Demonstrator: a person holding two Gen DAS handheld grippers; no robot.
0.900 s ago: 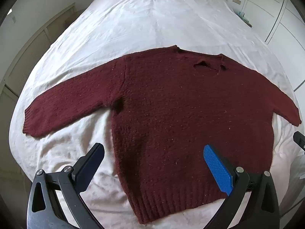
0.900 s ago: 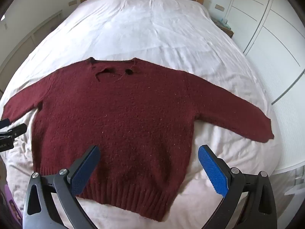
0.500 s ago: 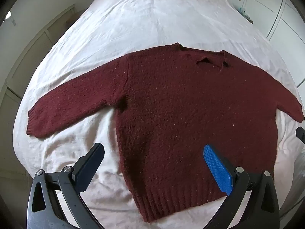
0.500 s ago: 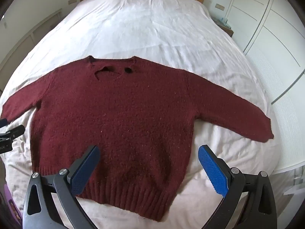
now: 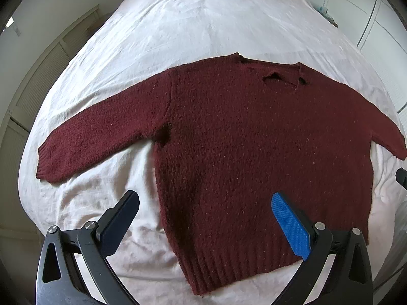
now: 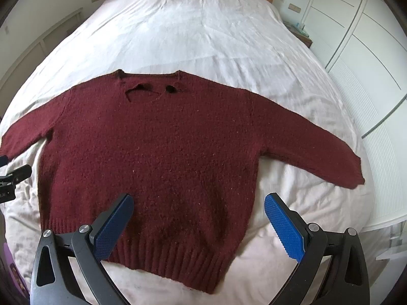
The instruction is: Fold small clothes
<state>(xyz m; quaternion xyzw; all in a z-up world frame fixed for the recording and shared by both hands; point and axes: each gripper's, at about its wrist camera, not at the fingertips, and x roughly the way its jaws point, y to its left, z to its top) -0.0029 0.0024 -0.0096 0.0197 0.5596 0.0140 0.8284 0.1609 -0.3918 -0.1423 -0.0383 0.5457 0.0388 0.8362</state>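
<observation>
We saw red sweater [image 5: 254, 152] flat mid-frame, sleeves out, ready for folding; left gripper [image 5: 206, 226] and right gripper [image 6: 198, 226] wide open, empty.

Black claw [image 5: 205, 219] frames; blue ridged pads [image 6: 284, 228]

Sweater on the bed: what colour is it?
Dark maroon sweater, plain knit; clearest in the right wrist view.

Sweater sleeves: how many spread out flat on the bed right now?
2. One sleeve lies out to the left of the sweater, the other sleeve out to the right; both flat on the white sheet, neither folded in.
</observation>
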